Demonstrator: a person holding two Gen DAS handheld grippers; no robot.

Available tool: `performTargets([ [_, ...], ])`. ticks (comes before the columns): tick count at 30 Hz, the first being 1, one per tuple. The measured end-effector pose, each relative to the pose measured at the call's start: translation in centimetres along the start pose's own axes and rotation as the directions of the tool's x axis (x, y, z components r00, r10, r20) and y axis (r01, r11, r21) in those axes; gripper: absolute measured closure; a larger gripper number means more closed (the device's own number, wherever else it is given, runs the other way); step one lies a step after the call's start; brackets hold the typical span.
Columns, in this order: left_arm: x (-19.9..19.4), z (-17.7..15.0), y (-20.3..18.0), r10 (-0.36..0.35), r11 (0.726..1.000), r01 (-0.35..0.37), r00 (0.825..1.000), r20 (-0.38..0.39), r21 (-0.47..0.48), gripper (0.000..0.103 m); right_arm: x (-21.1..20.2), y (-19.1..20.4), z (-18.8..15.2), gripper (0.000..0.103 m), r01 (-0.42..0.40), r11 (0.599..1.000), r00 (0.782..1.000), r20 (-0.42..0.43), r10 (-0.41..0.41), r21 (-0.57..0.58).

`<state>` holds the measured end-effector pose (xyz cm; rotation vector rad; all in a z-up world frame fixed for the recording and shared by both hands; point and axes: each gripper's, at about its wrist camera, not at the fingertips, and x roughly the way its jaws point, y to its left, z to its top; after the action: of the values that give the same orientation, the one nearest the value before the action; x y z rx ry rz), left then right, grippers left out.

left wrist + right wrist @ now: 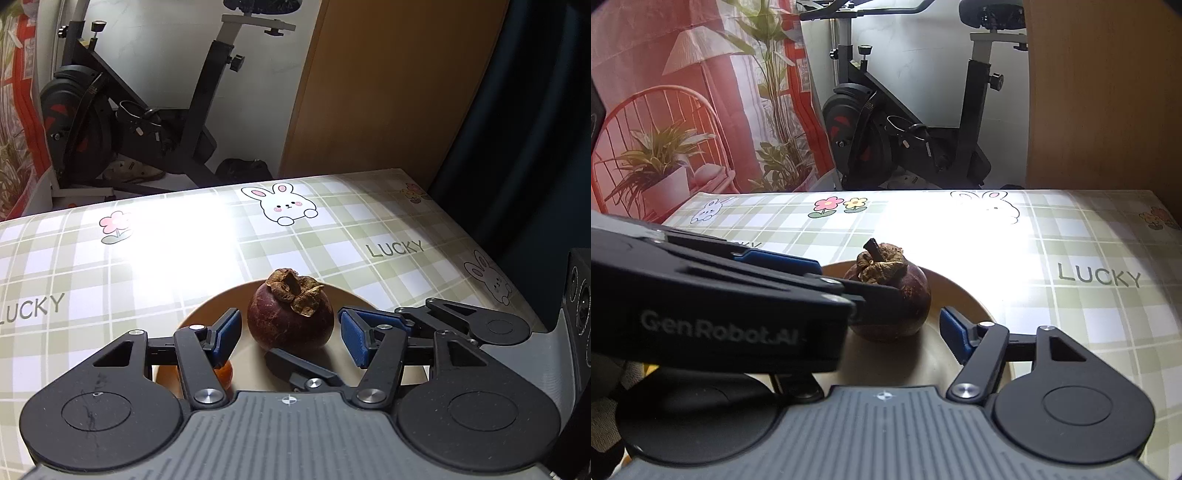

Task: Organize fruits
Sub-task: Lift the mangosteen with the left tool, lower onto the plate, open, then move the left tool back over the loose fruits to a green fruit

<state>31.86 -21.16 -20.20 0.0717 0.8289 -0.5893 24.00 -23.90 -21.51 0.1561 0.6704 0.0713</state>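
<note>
We see our left tool (290, 336) with its blue-padded fingers (226, 334) spread wide, one on each side of the mangosteen (290, 319), with clear gaps on both sides, so nothing is gripped. The mangosteen sits upright, dried calyx on top, on a beige plate (207, 310) that rests on the checked desk (147, 258). An orange fruit (226, 373) shows partly under our left tool's left finger, also on the plate.

In the right wrist view, our right tool (886, 325) shows only its right blue finger (955, 334), standing apart from the mangosteen (905, 302) over the plate (964, 295); the left tool's black body (713, 302) crosses in front and hides the other finger, so we cannot tell how far it is spread.

The desk beyond the plate lies open up to its far edge, where an exercise bike (147, 110) stands. A wooden panel (388, 92) rises past the desk's far right corner.
</note>
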Motion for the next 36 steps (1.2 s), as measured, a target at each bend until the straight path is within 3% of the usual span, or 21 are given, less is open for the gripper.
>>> performTargets([
  [8, -5.4, -1.4, 0.6, 0.031, 0.999, -0.03, 0.999, 0.044, -0.014, 0.04, -4.3, 1.9, -0.5, 0.036, -0.01, 0.998, 0.998, 0.061, 0.006, 0.07],
  [19, -12.1, -3.3, 2.7, 0.078, 0.997, -0.08, 0.99, 0.117, 0.012, 0.039, -8.6, 7.1, -1.9, 0.036, -0.037, 0.999, 0.99, 0.138, 0.04, -0.023],
  [36, -18.7, -6.5, 11.1, 0.197, 0.98, -0.194, 0.97, 0.145, -0.04, 0.039, -6.9, 12.5, -2.9, 0.041, -0.103, 0.984, 0.992, 0.062, 0.113, -0.142],
])
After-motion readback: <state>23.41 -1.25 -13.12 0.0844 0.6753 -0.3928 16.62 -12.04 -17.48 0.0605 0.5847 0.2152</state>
